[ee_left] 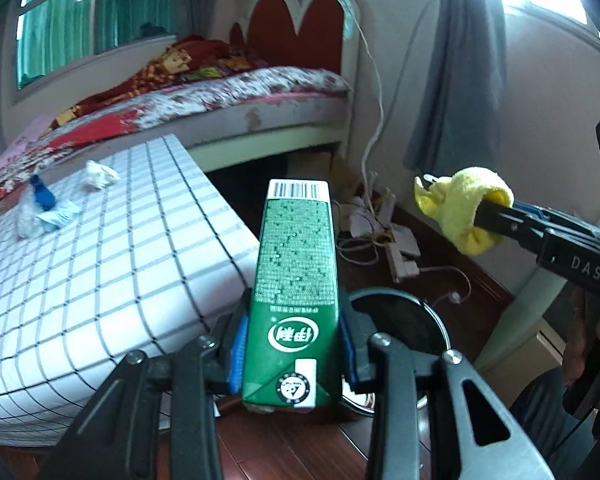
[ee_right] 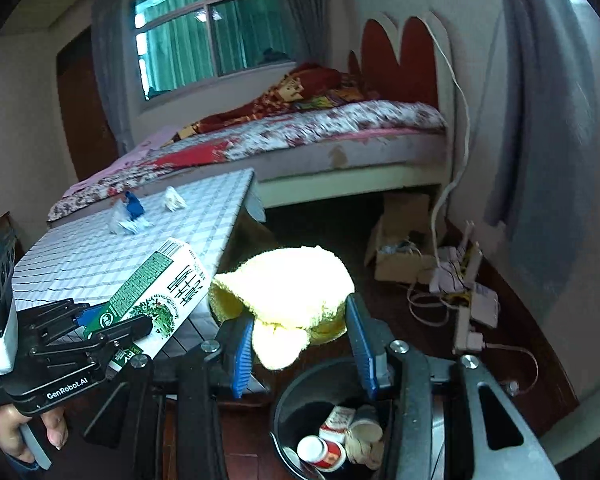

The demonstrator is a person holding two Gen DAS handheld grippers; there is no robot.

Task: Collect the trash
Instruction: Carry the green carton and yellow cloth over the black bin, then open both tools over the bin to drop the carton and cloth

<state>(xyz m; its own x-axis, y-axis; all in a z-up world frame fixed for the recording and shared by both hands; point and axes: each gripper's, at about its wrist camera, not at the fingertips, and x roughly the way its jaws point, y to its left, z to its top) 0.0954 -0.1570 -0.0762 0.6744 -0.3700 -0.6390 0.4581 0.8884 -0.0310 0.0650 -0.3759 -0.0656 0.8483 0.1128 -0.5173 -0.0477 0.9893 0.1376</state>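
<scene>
Black round bin (ee_right: 284, 412) part-filled; left gripper (ee_left: 292, 344) pinches green carton (ee_left: 296, 276), right gripper (ee_right: 300, 336) yellow cloth (ee_right: 288, 296); far tabletop scraps (ee_right: 130, 214) remain.

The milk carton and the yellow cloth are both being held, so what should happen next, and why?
Probably lower both a little further over the black bin before letting go. The left gripper clamps the green milk carton, the right gripper holds the yellow cloth, and the bin, already holding trash, sits just beneath them.
</scene>
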